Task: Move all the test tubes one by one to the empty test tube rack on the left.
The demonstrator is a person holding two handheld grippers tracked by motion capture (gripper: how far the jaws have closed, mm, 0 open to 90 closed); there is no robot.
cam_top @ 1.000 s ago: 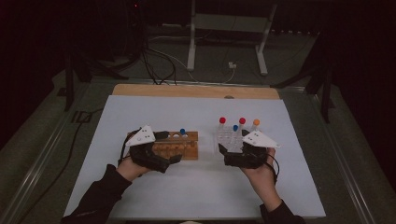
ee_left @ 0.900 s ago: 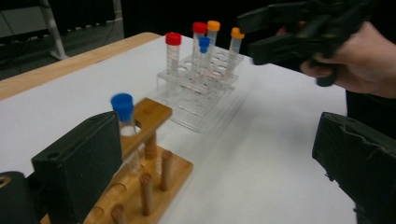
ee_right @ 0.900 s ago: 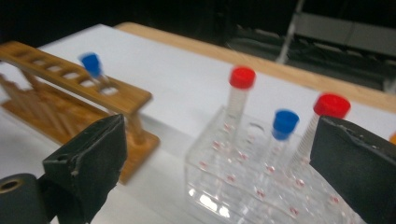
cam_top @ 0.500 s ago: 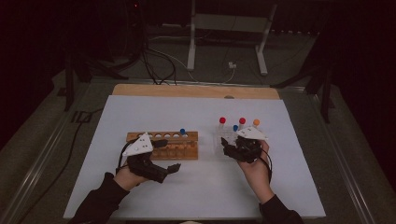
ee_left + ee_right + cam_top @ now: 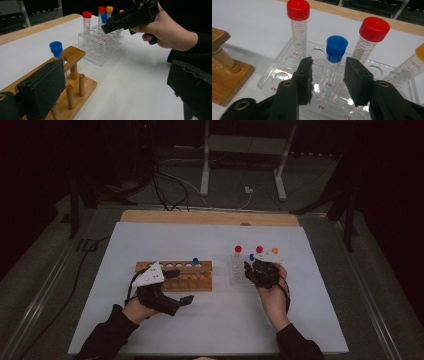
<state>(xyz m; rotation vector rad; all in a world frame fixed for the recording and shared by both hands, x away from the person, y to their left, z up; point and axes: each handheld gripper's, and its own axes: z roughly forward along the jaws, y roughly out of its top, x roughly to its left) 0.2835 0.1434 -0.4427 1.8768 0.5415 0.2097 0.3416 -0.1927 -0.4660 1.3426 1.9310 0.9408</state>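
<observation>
High view: the right claw sits at the clear rack's 3 o'clock edge. Right gripper view: its jaws, just closing, straddle the upright blue-capped tube dead ahead at 12 o'clock, pads not yet touching.

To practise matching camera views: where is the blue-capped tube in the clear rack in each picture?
High view: blue-capped tube, right of centre, by the right gripper.
Left gripper view: top centre.
Right gripper view: centre, between the fingers.
Shared landmark: clear rack.
</observation>
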